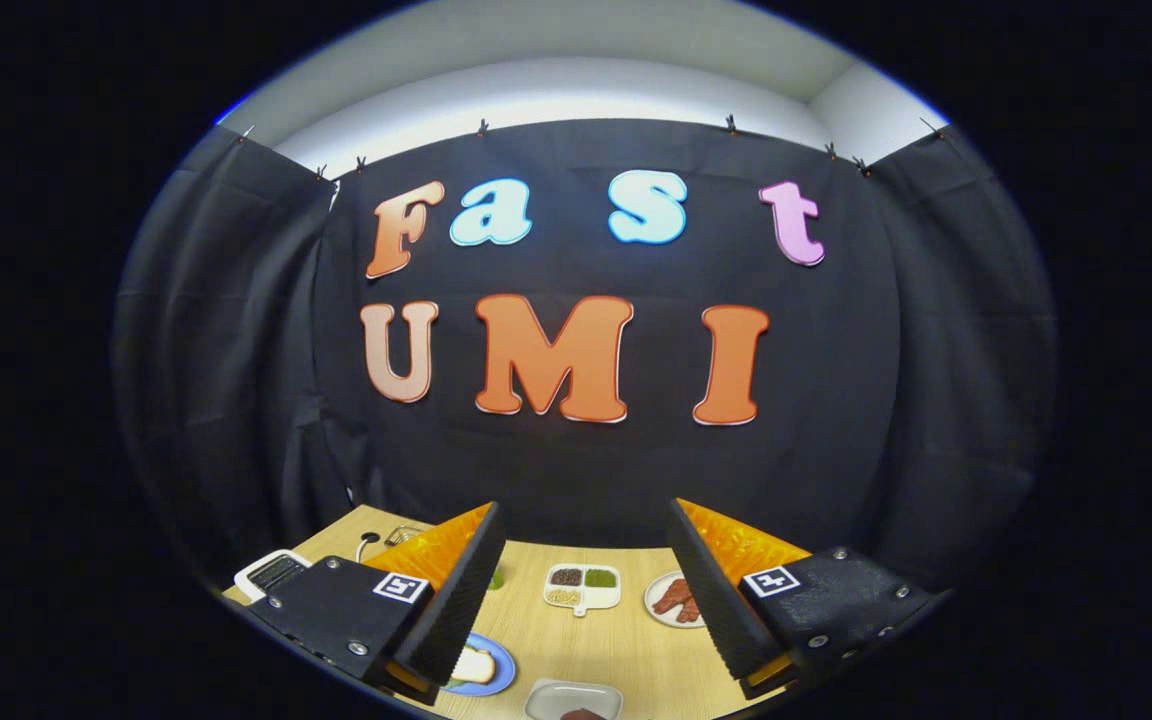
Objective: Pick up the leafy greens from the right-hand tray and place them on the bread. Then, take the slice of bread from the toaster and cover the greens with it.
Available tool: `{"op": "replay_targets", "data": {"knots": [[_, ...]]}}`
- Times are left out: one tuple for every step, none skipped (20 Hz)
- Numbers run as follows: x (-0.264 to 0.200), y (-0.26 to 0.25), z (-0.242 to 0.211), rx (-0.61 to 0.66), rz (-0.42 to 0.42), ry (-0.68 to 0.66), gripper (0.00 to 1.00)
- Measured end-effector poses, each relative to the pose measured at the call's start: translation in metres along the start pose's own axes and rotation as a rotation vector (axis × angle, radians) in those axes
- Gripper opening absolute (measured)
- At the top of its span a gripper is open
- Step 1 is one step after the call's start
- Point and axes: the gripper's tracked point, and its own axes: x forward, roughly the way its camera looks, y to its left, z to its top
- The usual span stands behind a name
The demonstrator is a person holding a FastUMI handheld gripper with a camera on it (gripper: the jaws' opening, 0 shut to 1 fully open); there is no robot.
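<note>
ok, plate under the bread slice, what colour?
Blue plate, seen in the gripper view, beside the left finger; jaws stand open, holding nothing.

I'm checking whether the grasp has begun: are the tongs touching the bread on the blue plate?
Apart. The gripper view shows the tongs open and raised above the table, with the bread on the blue plate lying below the left finger, nothing held.

gripper point(586, 590) fingers spread wide over bare table point(626, 640); sectioned dish point(583, 588) lies ahead.
</note>
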Motion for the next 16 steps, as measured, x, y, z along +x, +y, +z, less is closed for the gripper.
{"op": "replay_targets", "data": {"knots": [[-0.004,-0.003,0.005,-0.001,-0.012,-0.017,0.98],[-0.005,-0.002,0.007,-0.001,-0.021,-0.028,0.98],[-0.007,-0.002,0.010,0.001,-0.024,-0.040,0.98],[-0.010,-0.003,0.012,0.002,-0.027,-0.047,0.98],[-0.012,-0.003,0.013,0.003,-0.026,-0.051,0.98],[-0.014,-0.003,0.013,0.001,-0.030,-0.052,0.98],[-0.017,-0.005,0.013,0.003,-0.034,-0.060,0.98],[-0.019,-0.006,0.014,0.008,-0.040,-0.068,0.98],[-0.020,-0.005,0.016,0.013,-0.039,-0.076,0.98],[-0.021,-0.004,0.017,0.013,-0.037,-0.078,0.98],[-0.022,-0.005,0.018,0.006,-0.038,-0.084,0.98],[-0.022,-0.005,0.020,-0.004,-0.044,-0.091,0.99],[-0.025,-0.006,0.021,-0.012,-0.048,-0.096,0.98],[-0.026,-0.005,0.023,-0.015,-0.043,-0.100,0.98],[-0.027,-0.004,0.024,-0.017,-0.043,-0.100,0.98],[-0.027,-0.004,0.026,-0.015,-0.042,-0.110,0.98]]}}
